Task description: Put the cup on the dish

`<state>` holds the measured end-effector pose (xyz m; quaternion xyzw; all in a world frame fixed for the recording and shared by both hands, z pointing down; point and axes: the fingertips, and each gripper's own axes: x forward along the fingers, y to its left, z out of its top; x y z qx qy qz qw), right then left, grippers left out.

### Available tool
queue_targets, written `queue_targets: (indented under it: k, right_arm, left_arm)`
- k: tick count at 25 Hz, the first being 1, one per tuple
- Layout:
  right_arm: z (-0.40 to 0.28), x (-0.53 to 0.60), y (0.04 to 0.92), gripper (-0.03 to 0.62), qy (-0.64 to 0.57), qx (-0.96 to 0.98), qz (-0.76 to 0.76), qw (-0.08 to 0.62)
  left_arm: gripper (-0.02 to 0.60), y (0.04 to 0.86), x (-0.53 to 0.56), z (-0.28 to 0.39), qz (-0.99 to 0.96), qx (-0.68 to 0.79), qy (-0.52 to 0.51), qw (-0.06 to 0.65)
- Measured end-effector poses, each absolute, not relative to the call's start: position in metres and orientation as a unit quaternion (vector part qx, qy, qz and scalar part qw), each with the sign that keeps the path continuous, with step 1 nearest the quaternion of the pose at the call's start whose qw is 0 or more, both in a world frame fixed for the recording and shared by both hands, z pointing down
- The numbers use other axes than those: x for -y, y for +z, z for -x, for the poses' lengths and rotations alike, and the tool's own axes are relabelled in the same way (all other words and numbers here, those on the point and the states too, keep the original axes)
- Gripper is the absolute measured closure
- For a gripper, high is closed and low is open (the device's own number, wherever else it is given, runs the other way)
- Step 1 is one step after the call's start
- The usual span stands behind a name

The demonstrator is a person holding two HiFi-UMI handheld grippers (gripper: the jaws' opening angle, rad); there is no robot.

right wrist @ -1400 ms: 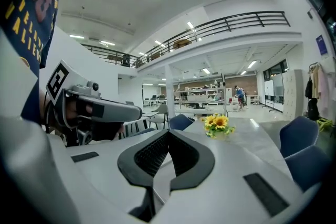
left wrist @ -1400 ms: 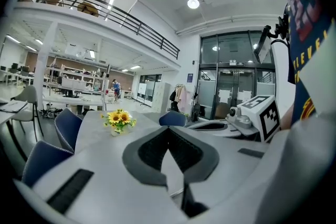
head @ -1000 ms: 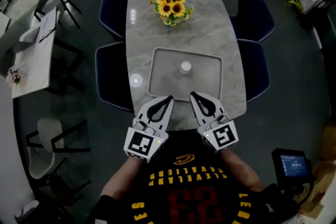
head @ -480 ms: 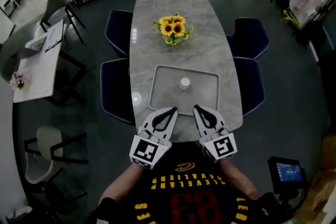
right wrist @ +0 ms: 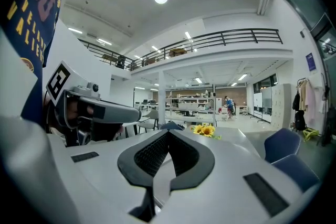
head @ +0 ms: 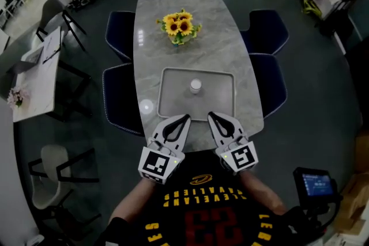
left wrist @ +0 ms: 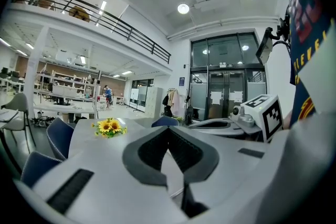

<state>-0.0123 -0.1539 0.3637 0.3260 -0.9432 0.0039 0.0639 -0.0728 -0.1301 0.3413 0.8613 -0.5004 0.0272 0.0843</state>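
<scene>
Grey table [head: 199,50]: sunflowers [head: 179,25] beyond cup [head: 195,86]

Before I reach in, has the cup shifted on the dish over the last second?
No. The cup stands at the middle of the dish, the same spot against its rim as before; only the head view itself has shifted.

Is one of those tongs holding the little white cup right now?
No, the cup stands alone on the grey tray, apart from the left tongs and the right tongs, both shut and empty.
</scene>
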Motion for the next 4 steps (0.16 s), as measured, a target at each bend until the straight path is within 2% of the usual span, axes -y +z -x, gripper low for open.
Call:
queue_targets:
  k: [4]
  right_arm:
    - [0.0223, 0.1652, 0.3673, 0.588, 0.000, 0.949, -0.309, 0.068]
  left_arm:
    - [0.580, 0.3408, 0.1395, 0.0817, -0.851, 0.516, 0.021, 0.093]
